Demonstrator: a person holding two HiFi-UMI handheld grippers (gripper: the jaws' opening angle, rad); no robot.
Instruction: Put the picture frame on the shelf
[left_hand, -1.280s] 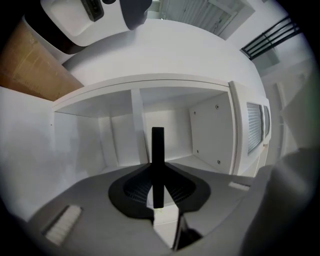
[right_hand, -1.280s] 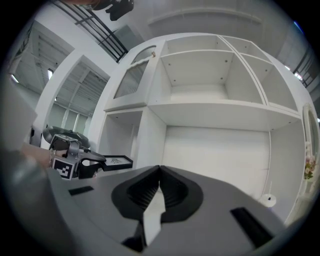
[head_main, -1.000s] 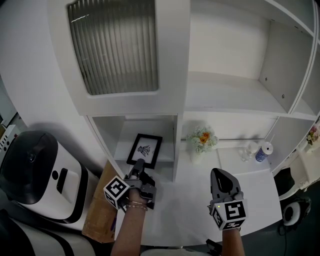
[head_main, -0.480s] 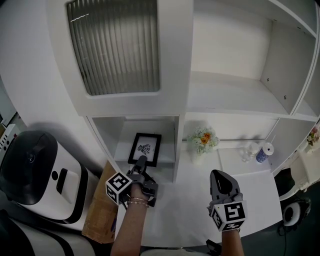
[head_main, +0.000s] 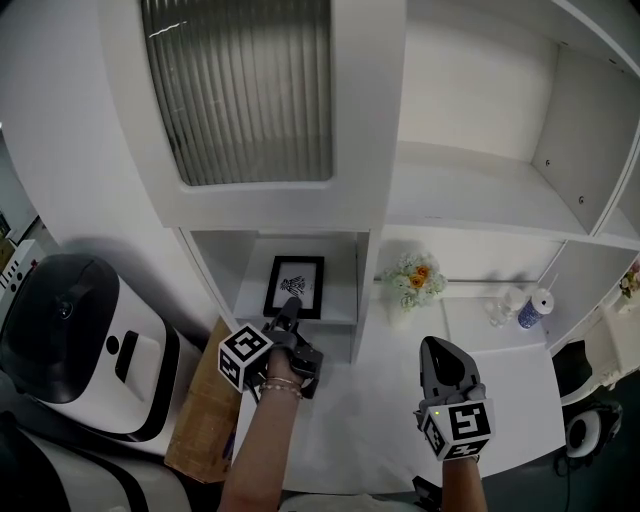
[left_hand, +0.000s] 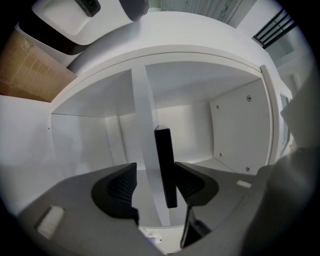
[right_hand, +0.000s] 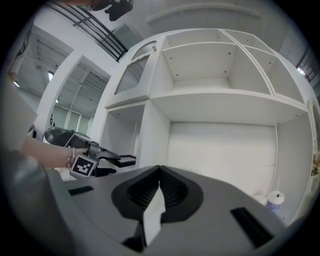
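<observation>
Head view looks down on a smooth white shelf unit (head_main: 470, 190) of flat matte panels, with a ribbed translucent door pane (head_main: 240, 90). Below that door, in the lower-left cubby, stands the picture frame (head_main: 295, 287), a thin black rectangle around a white mat and a small dark print. A small bunch of pale and orange flowers (head_main: 418, 280) sits in the next bay. The left tool (head_main: 290, 310) reaches into the cubby mouth. Its jaws have just been opening and stand wide, with the frame edge-on between the ribbed dark pads, close against one and clear of the other. The right tool (head_main: 443, 358) hovers over the white bench (head_main: 380, 440), its jaws closed together on nothing.
</observation>
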